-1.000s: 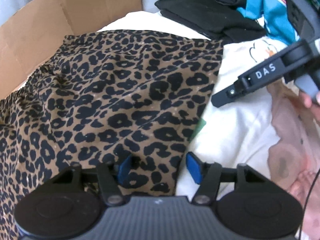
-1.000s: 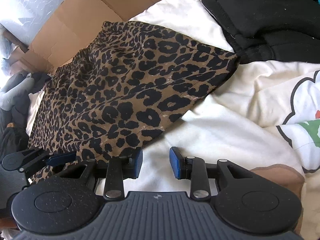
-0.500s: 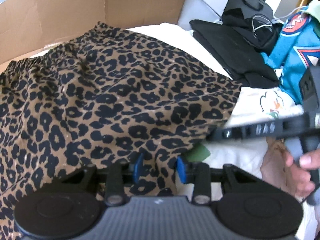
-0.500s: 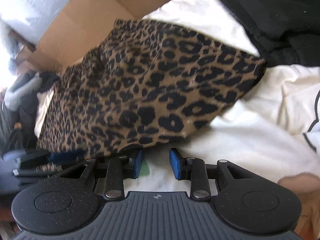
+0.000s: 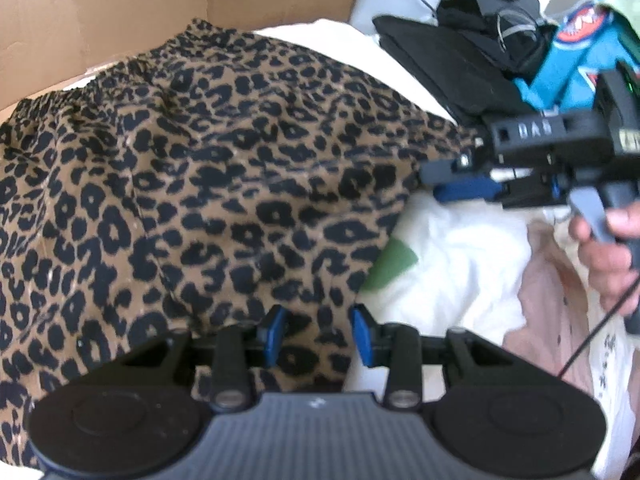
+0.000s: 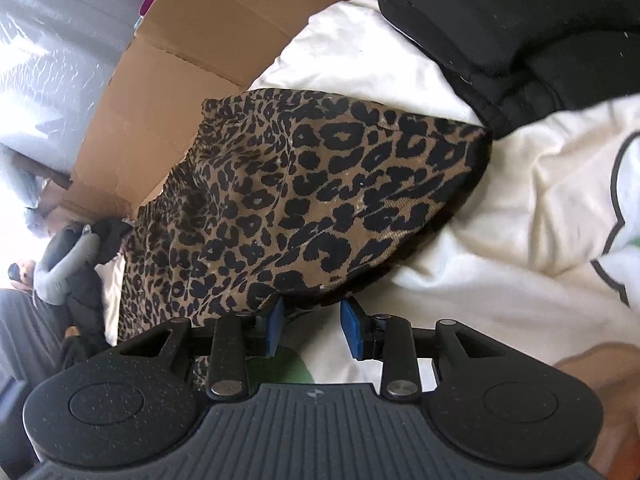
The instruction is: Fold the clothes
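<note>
Nearest you, your left gripper [image 5: 316, 334] stands with its blue pads apart over the near hem of the leopard-print garment [image 5: 224, 184]; the cloth lies between and under the pads, and nothing is pinched; a second ago the gap was wider, and the pads sat at the cloth's right edge rather than over it. Your right gripper [image 6: 311, 330] is likewise apart, its left pad touching the lifted near edge of the garment [image 6: 320, 200], its right pad over the white bedding [image 6: 500, 248]; a second ago that edge lay flat and farther off, and now it rears up in a dark-shadowed fold just before the pads. In the left view the right gripper [image 5: 468, 184] reaches in at the garment's far right corner. The garment spreads across the bedding, its gathered waistband [image 5: 100, 88] toward the cardboard box [image 5: 120, 12]; beyond lie black clothes [image 5: 448, 64] and a blue jersey [image 5: 568, 68]. So both tools have closed in on the right side; by my judgement, you are set to grip there, though the pictures do not settle which fold this is.
</note>
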Available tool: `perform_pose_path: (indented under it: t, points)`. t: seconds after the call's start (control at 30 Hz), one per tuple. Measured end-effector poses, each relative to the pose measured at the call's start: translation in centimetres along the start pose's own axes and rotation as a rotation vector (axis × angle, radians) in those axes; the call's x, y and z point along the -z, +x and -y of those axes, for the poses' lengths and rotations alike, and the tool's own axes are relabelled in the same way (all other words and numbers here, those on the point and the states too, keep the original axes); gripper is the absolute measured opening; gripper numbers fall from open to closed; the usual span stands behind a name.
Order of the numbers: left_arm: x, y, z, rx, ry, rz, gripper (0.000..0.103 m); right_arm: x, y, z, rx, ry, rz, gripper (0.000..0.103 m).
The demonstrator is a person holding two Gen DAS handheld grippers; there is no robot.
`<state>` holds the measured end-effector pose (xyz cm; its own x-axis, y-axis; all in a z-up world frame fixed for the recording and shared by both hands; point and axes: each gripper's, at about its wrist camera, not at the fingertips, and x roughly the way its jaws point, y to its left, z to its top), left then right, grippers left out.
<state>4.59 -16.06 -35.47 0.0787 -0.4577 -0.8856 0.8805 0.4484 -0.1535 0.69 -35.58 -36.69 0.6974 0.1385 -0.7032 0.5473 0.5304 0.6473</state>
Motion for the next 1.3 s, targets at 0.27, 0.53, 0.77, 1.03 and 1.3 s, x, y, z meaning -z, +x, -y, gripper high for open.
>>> perform_pose_path:
  t: [0.27, 0.53, 0.77, 1.03, 1.3]
  points:
    - [2.1, -0.1, 0.6, -0.041, 0.063, -0.05, 0.045, 0.3, -0.7, 2.0, -0.017, 0.079, 0.012, 0.047]
    - [3.3, -1.1, 0.2, -0.076, 0.113, -0.082, 0.045, -0.8, -1.0, 4.3, 0.015, 0.155, 0.067, 0.047]
    - [4.4, -1.7, -0.4, -0.079, 0.113, -0.085, 0.047, -1.8, -1.5, 4.4, 0.038, 0.145, 0.134, 0.047]
    - [4.7, -1.8, -0.7, -0.075, 0.106, -0.067, 0.045, -3.6, -1.8, 5.4, 0.123, 0.143, 0.221, 0.047]
    - [4.7, -2.8, -1.7, -0.037, 0.081, -0.048, 0.023, -5.1, -0.9, 6.1, 0.118, 0.143, 0.218, 0.029]
